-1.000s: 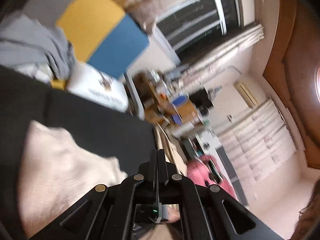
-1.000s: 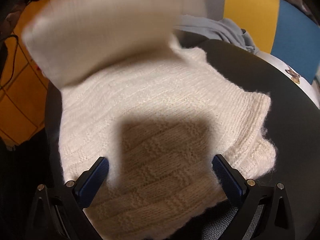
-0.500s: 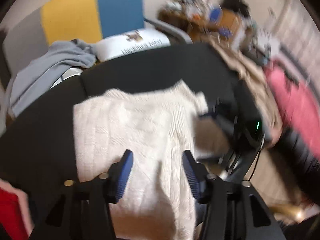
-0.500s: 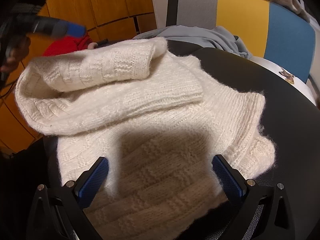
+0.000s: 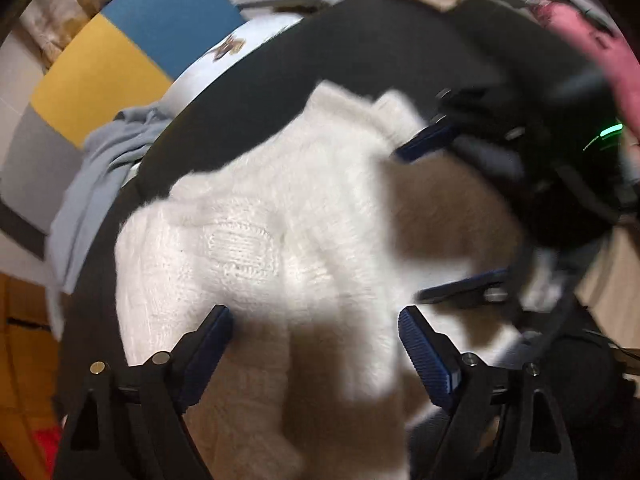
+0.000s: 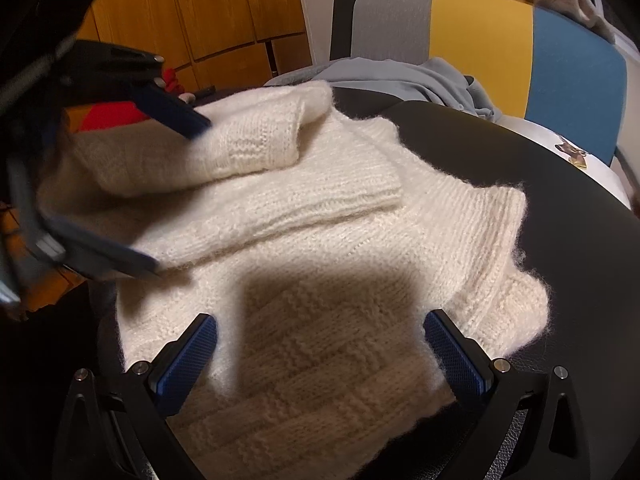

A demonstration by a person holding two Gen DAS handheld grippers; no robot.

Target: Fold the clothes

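A cream knitted sweater (image 6: 320, 240) lies on a round black table (image 6: 560, 200), with one sleeve (image 6: 248, 148) folded across its body. It also shows in the left wrist view (image 5: 260, 248). My left gripper (image 5: 316, 344) is open and empty above the sweater's near part; it appears in the right wrist view (image 6: 160, 192) at the left, over the folded sleeve. My right gripper (image 6: 320, 344) is open and empty just above the sweater's hem; it appears in the left wrist view (image 5: 448, 216) at the right.
A chair with a grey, yellow and blue back (image 6: 500, 40) stands behind the table with a grey-blue garment (image 6: 400, 80) draped on it. A red item (image 6: 108, 116) lies at the left by wooden cabinet doors (image 6: 200, 20). A pink item (image 5: 600, 52) lies beyond the table.
My left gripper went from shut to open, let go of the sleeve, which now lies folded across the sweater, and swung down over it. My right gripper has stayed in place.
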